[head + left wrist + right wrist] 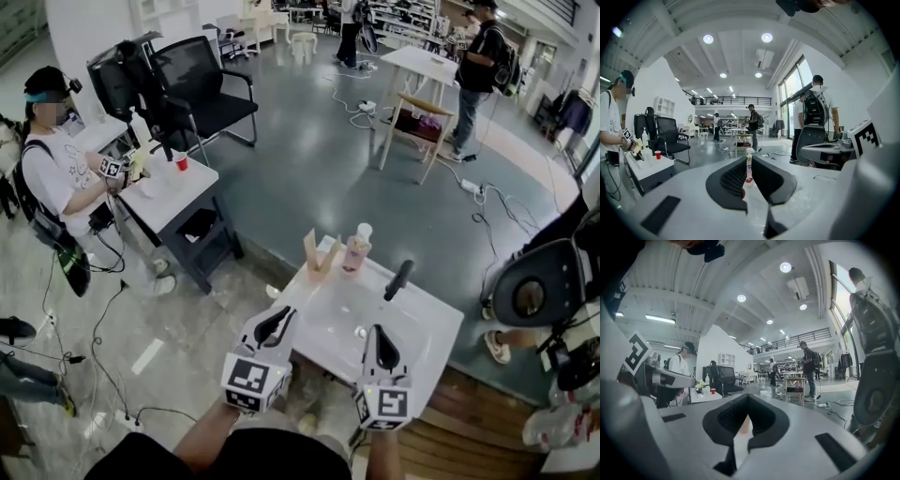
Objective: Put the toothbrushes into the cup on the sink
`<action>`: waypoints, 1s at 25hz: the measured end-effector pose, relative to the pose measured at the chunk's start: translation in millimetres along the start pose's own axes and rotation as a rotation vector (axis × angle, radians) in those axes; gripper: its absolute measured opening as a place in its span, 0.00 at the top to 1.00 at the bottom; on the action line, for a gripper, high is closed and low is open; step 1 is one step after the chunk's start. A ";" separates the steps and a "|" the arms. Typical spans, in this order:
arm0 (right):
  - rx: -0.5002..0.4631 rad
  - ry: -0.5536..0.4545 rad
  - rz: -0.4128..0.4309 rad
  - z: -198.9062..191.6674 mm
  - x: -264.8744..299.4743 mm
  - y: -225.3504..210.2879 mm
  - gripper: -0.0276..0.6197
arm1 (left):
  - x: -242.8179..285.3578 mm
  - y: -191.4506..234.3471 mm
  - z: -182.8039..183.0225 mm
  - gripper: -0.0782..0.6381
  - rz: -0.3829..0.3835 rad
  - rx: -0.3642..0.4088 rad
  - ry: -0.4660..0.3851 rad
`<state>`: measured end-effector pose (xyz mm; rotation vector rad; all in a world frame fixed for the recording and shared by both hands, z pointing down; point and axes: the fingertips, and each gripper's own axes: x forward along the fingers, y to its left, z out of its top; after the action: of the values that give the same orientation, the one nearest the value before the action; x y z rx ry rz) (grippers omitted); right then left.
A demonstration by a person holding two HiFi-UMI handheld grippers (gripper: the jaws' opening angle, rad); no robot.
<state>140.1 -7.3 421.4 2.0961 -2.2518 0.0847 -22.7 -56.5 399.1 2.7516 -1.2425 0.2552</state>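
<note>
Over the smooth white sink's [427, 323] near edge, the left claw [279, 321] holds its black ribbed pads a slit apart, empty. The right claw [378, 334] is pressed together. A tall pink cup [356, 253] stands at the far edge.

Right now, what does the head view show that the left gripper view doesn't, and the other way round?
Only the head view: the black faucet and the tan holder on the sink.
Only the left gripper view: the ceiling lights, the balcony railing and the tall windows.
Both: the pink cup, which the left gripper view sees through the narrow gap of the left tongs; also the black chair, the red cup and the person at the side table.
</note>
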 end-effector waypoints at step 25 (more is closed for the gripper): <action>0.005 -0.022 0.083 -9.6 -61.0 8.4 0.96 | -61.7 -46.1 -19.2 0.88 0.082 -0.002 -0.003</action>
<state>136.1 54.8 425.8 2.0158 -2.3534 0.0711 -30.2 22.4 404.2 2.7044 -1.3568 0.2569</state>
